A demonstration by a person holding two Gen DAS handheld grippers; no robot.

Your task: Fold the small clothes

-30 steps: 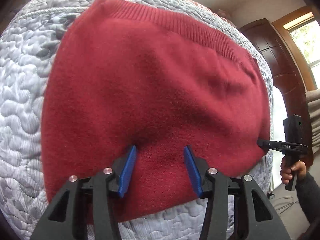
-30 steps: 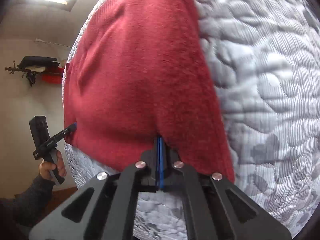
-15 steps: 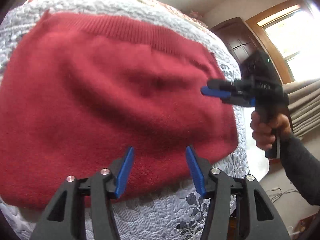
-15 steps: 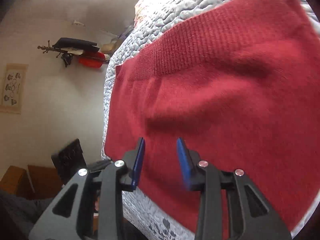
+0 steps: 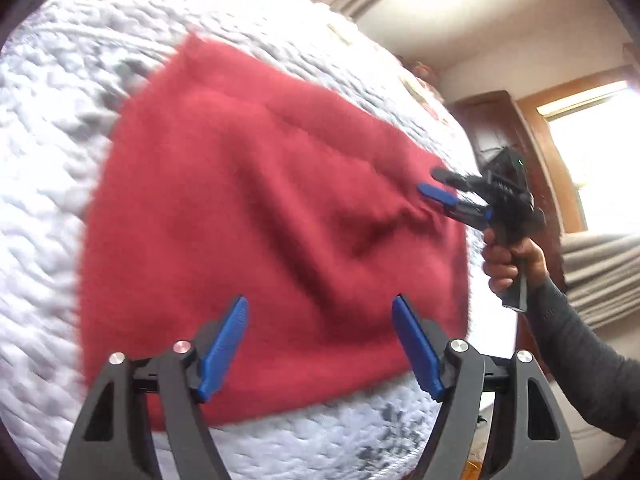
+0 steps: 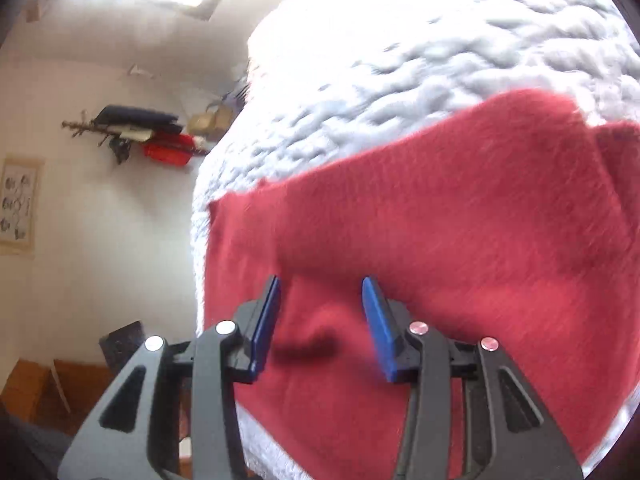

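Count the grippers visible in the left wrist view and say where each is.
2: the left gripper open at the red garment's near edge; the right gripper open over its right edge. None seems hidden.

The red garment (image 5: 256, 216) is smeared by motion blur; its knit texture cannot be resolved. Its right portion (image 6: 616, 240) is cut off by the lens edge. The quilted bed cover (image 6: 400, 80) is overexposed at its far end. Whether the right claw (image 5: 434, 182) touches the fabric cannot be determined.

Garment (image 5: 260, 220): on the quilt (image 5: 48, 208), centre.
Right tool (image 5: 434, 184): garment's 3 o'clock edge.
Left tool (image 5: 320, 312): 6 o'clock.
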